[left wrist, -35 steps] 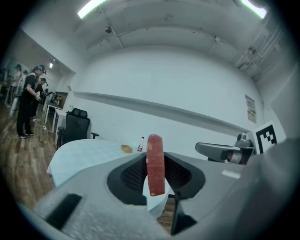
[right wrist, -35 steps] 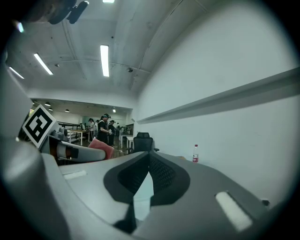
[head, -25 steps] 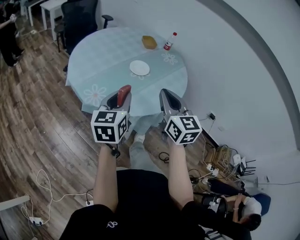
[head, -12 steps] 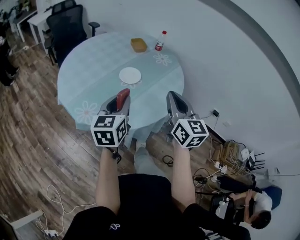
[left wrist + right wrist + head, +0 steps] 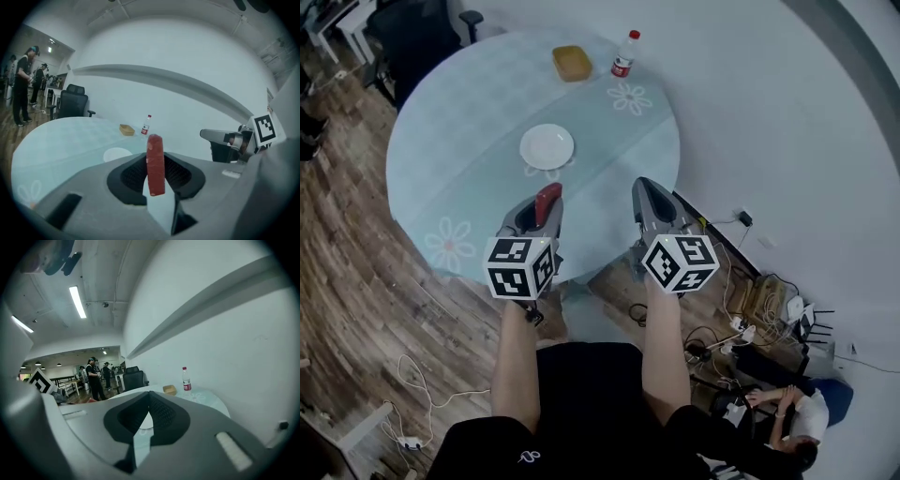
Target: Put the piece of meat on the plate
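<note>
A red strip of meat point(image 5: 547, 203) stands upright between the jaws of my left gripper point(image 5: 543, 210), which is shut on it. In the left gripper view the meat point(image 5: 155, 164) sticks up out of the dark pads point(image 5: 133, 173). The white plate point(image 5: 547, 147) lies empty on the round table point(image 5: 459, 112), ahead of the left gripper and a little beyond it. It shows as a pale disc, the plate point(image 5: 117, 153), left of the meat. My right gripper point(image 5: 649, 201) hovers over the table's near right edge. Its jaws meet at the tip and hold nothing, as the right gripper view point(image 5: 149, 397) shows.
A tan dish point(image 5: 572, 63) and a red-capped bottle point(image 5: 624, 54) stand at the table's far side. A black chair point(image 5: 412, 33) is behind the table at the left. Cables and a power strip point(image 5: 750, 300) lie on the floor at the right, where a person point(image 5: 787, 412) sits.
Both grippers have moved forward together and now hang over the table's near edge. The plate is closer. The meat stays in the left gripper.
</note>
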`<state>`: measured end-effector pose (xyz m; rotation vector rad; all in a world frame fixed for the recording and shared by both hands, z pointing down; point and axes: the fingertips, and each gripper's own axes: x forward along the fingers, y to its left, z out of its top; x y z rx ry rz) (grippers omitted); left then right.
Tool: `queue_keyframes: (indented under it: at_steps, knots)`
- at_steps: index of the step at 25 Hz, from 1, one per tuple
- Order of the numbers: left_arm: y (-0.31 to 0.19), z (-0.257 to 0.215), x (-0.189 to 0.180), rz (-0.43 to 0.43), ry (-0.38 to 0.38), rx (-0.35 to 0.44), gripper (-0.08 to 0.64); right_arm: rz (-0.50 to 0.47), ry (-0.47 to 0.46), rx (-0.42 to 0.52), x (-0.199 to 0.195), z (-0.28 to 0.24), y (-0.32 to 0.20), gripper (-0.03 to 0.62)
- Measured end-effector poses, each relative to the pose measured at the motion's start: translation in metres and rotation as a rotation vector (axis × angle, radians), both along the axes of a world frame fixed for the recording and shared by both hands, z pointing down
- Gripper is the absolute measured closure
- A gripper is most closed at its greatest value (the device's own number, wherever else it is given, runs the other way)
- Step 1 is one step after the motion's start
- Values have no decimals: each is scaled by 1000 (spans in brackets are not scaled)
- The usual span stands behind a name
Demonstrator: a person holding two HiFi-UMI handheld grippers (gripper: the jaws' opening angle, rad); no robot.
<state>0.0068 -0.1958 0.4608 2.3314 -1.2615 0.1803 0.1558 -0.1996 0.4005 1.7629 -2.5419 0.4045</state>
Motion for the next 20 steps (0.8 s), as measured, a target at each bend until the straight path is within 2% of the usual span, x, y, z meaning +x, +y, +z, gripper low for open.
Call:
queue_keyframes:
  at_steps: [6, 9, 11, 13, 16, 20]
  knots:
    - [-74, 41, 3, -53, -101, -134, 466, -37, -52, -40, 11, 31, -100, 581]
    - [-98, 54, 20, -113, -81, -171, 466, -76, -56, -55, 34, 37, -152, 581]
    - [-111, 57, 27, -128, -71, -186, 466, -88, -95, -70, 40, 42, -179, 581]
    - [-123, 55, 23, -131, -68, -196, 466, -125, -123, -86, 28, 47, -195, 581]
    - [-136, 53, 4, -154, -75, -211, 466, -216, -121, -104, -11, 53, -209, 581]
    - [-146, 64, -4, -143, -60, -261, 466, -257, -129, -111, -35, 53, -227, 581]
